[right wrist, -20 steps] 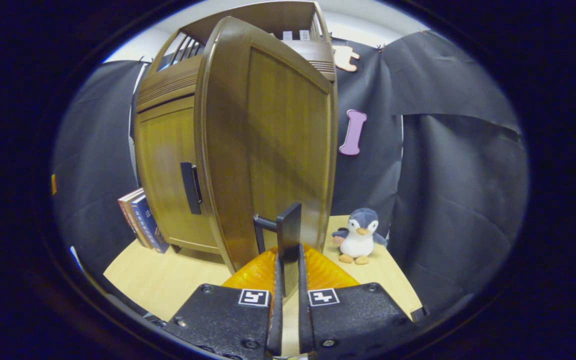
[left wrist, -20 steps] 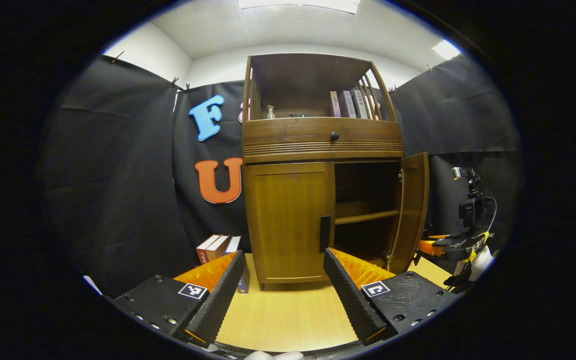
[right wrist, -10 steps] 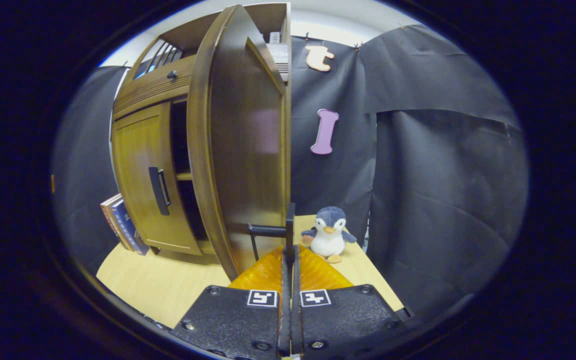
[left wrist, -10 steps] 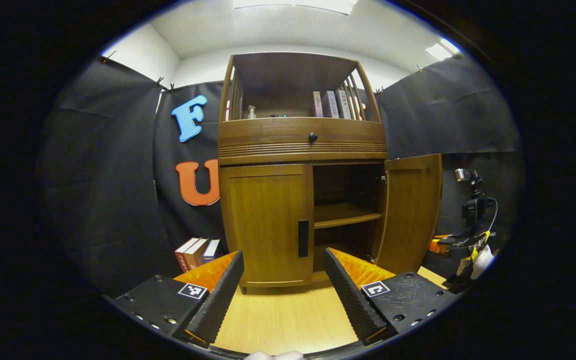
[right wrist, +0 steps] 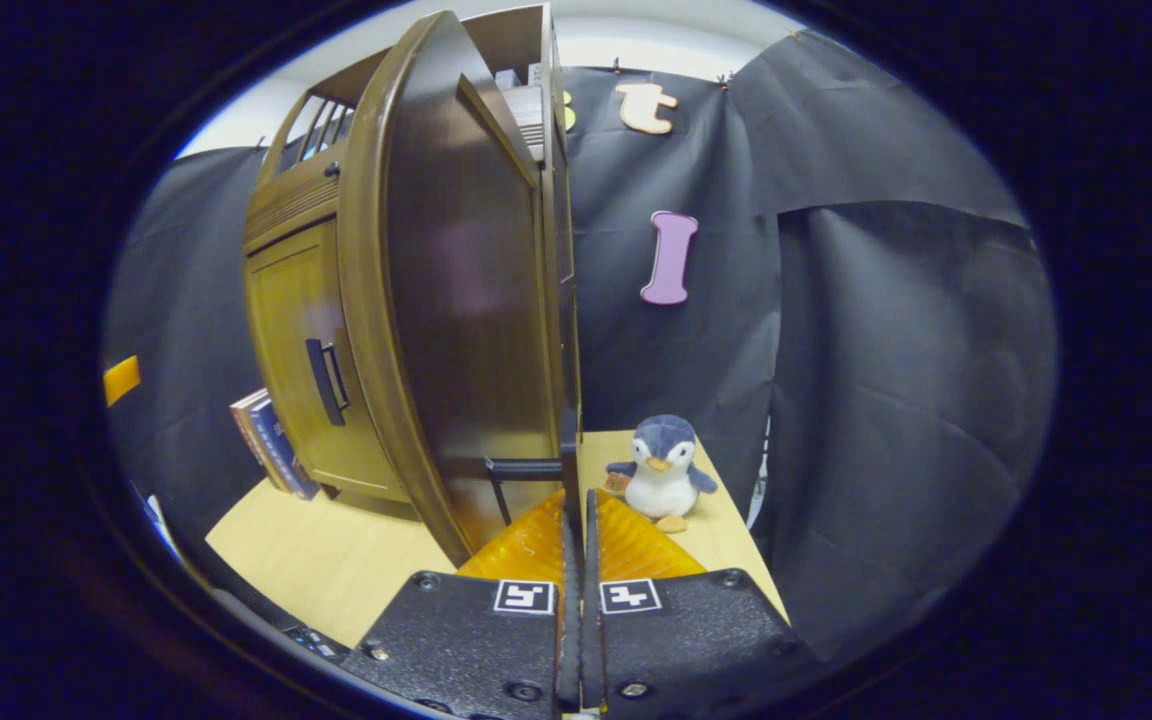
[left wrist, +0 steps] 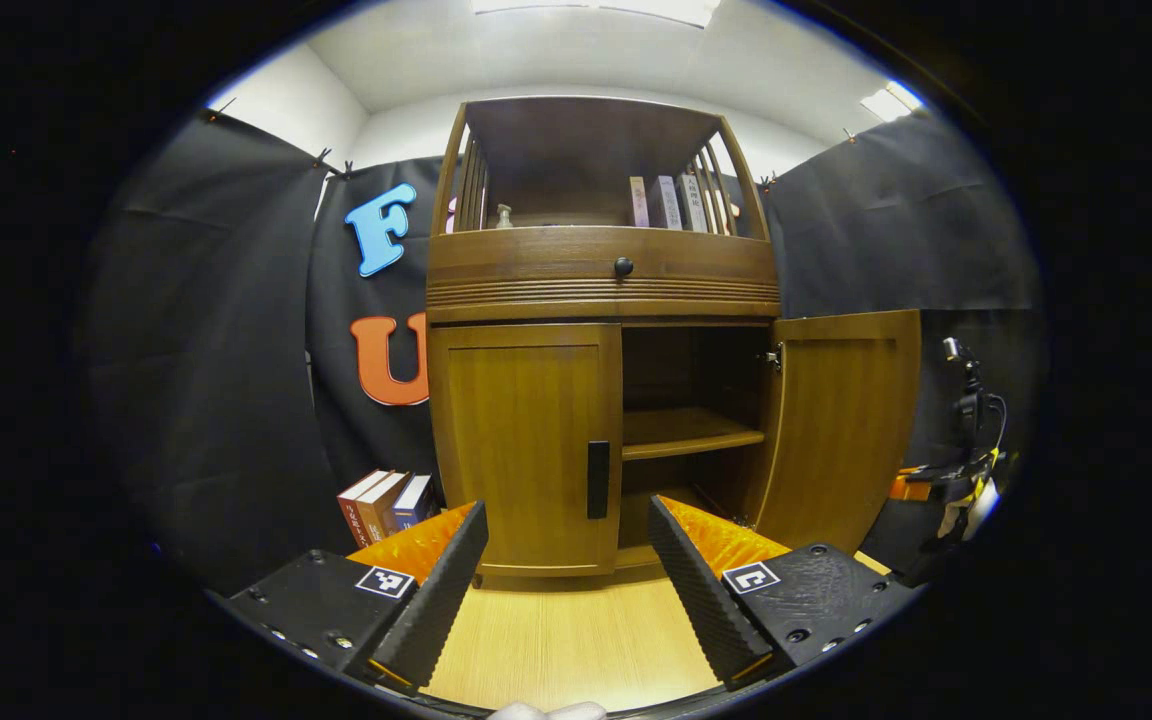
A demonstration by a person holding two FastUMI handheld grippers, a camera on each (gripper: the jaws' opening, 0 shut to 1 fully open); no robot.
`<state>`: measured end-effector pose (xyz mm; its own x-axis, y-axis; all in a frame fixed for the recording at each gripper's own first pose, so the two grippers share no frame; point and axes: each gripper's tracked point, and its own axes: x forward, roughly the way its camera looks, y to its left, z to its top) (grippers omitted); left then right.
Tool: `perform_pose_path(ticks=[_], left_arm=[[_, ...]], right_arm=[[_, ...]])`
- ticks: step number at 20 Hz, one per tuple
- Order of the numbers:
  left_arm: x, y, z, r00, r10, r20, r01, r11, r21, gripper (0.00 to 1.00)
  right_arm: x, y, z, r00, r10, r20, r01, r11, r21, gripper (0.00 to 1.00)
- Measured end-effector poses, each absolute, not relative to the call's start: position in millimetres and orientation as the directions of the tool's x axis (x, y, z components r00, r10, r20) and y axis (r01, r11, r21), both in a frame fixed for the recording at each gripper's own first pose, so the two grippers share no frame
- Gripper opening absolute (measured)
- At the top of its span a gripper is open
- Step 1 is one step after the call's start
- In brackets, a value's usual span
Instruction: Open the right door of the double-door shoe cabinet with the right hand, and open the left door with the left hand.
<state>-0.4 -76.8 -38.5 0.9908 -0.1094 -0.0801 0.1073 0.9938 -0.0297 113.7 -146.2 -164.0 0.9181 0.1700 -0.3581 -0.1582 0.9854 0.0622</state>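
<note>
Right door is swung wide open, its handle pinched by the right gripper. Left door is shut; left gripper is spread, near. Rigid hinged panel, probably light: the vertical bar handle is best taken.

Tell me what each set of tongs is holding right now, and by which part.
The right tongs are shut on the handle of the open right door. The left tongs are open and hold nothing.
</note>
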Motion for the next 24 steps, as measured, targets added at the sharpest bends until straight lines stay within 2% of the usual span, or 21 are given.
perform_pose_path(ticks=[2,3,7,8,10,13,16,17,20,22,23,24], left_arm=[[4.1,-77.6,-40.1,0.992,-0.096,-0.080,0.094,0.995,-0.027,1.00],[6.6,-79.1,-41.5,0.993,-0.089,-0.080,0.087,0.996,-0.026,0.96],[11.1,-76.9,-47.0,0.993,-0.054,-0.106,0.051,0.998,-0.033,0.96],[13.2,-76.4,-48.2,0.993,-0.049,-0.109,0.045,0.998,-0.034,0.96],[15.8,-75.3,-46.4,0.993,-0.038,-0.110,0.035,0.999,-0.032,0.96],[22.1,-69.8,-40.9,0.995,-0.021,-0.097,0.019,1.000,-0.021,0.96],[29.4,-60.9,-37.6,0.996,-0.011,-0.091,0.011,1.000,-0.007,0.96],[31.8,-56.2,-36.0,0.996,-0.004,-0.089,0.005,1.000,0.003,0.96],[37.7,-47.1,-33.1,0.997,0.005,-0.079,-0.004,1.000,0.019,0.96],[39.8,-43.7,-34.3,0.997,0.004,-0.078,-0.003,1.000,0.013,0.96],[40.4,-43.5,-35.0,0.997,0.001,-0.079,0.000,1.000,0.008,1.00],[40.8,-42.5,-36.8,0.997,-0.001,-0.081,0.002,1.000,0.007,0.96]], right_arm=[[116.5,-155.1,-162.8,0.908,0.215,-0.360,-0.201,0.977,0.076,0.04],[118.4,-159.0,-162.0,0.903,0.235,-0.360,-0.218,0.972,0.089,0.04],[116.0,-170.3,-152.6,0.889,0.300,-0.345,-0.288,0.954,0.087,0.06],[113.4,-172.3,-148.4,0.889,0.310,-0.337,-0.301,0.950,0.082,0.19],[105.1,-180.1,-142.0,0.888,0.313,-0.336,-0.309,0.949,0.067,0.27],[89.5,-194.5,-118.4,0.915,0.256,-0.313,-0.255,0.966,0.045,0.62],[70.3,-192.8,-73.9,0.955,0.180,-0.235,-0.182,0.983,0.017,0.98],[64.1,-190.6,-57.4,0.968,0.149,-0.204,-0.152,0.988,0.001,1.00],[46.1,-158.1,-26.7,0.985,0.101,-0.140,-0.106,0.994,-0.027,0.99],[32.0,-124.4,-23.0,0.987,0.093,-0.130,-0.098,0.995,-0.033,1.00],[26.9,-106.4,-25.8,0.988,0.093,-0.126,-0.098,0.995,-0.033,0.99],[23.0,-86.0,-30.2,0.988,0.097,-0.118,-0.102,0.994,-0.035,0.99]])
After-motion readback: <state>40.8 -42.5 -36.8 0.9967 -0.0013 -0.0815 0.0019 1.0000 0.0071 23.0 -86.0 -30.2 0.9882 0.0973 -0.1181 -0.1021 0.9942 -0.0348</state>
